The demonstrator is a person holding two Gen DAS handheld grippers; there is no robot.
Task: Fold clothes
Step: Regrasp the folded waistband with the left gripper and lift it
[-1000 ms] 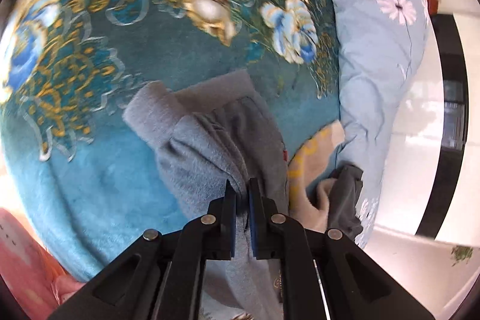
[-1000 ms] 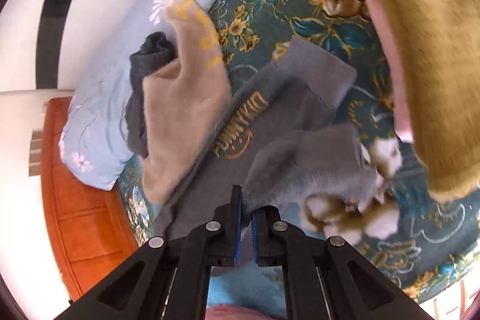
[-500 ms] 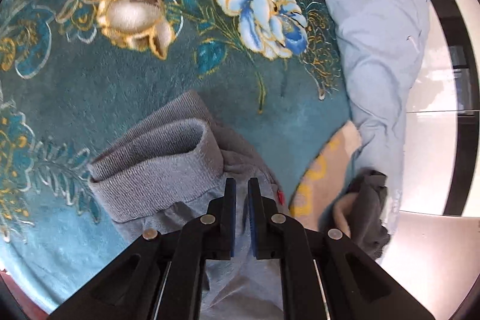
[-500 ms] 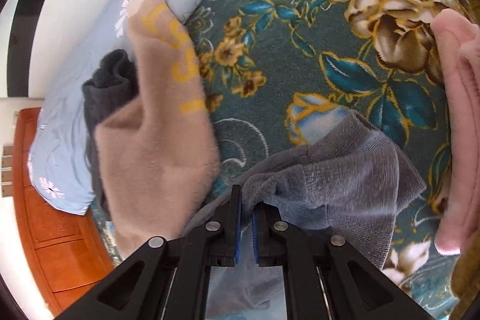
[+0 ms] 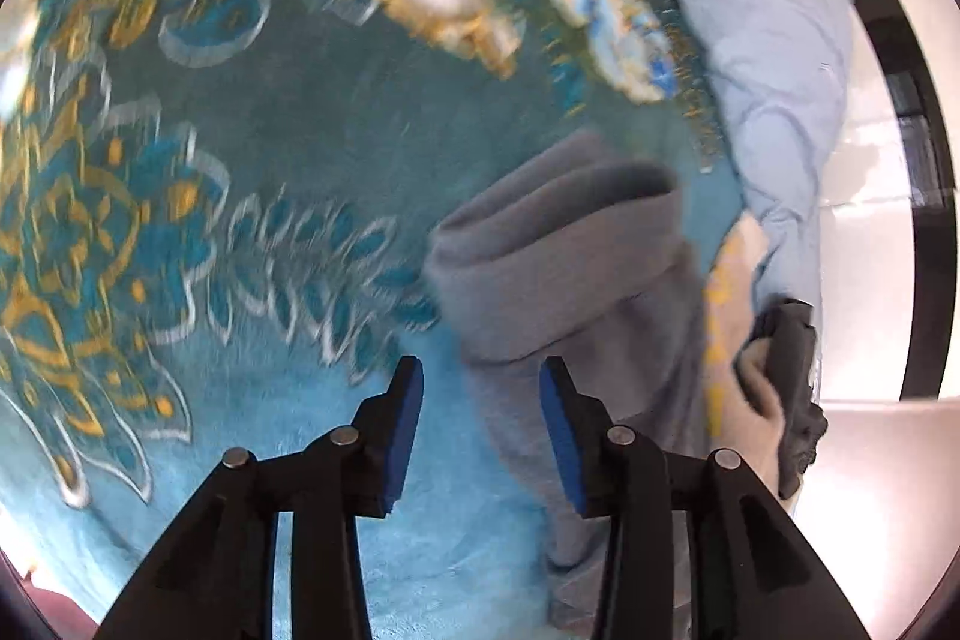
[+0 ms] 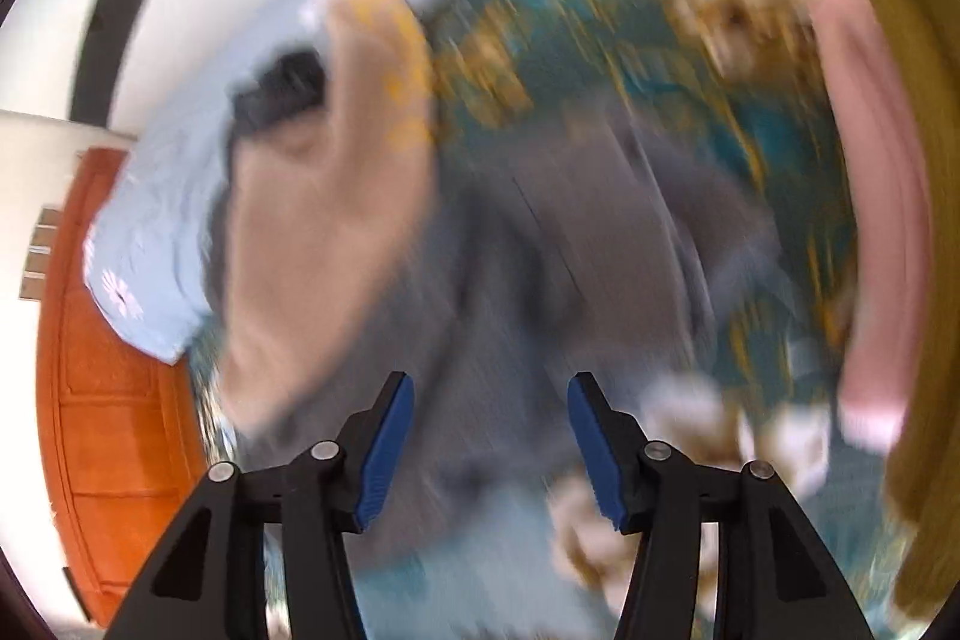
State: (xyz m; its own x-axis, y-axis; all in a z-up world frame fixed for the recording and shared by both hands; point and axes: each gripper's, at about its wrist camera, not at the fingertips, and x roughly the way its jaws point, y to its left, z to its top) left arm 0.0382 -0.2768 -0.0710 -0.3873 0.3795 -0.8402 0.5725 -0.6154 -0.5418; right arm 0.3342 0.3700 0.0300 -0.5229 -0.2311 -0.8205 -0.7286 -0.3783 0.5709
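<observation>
Both tongs apart: left (image 5: 480, 430), right (image 6: 489, 445) | grey garment (image 5: 576, 292) on blanket (image 5: 270, 160)

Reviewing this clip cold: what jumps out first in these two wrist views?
The teal floral blanket fills most of the left wrist view, with the grey garment lying bunched ahead and right of the open left gripper. The right wrist view is heavily motion-blurred: the open right gripper hangs over the grey cloth, a beige garment to its left, pink fabric at the right edge.

Sweatshirt (image 5: 576, 292) on blanket (image 5: 252, 196), beside pillow (image 5: 774, 58)
</observation>
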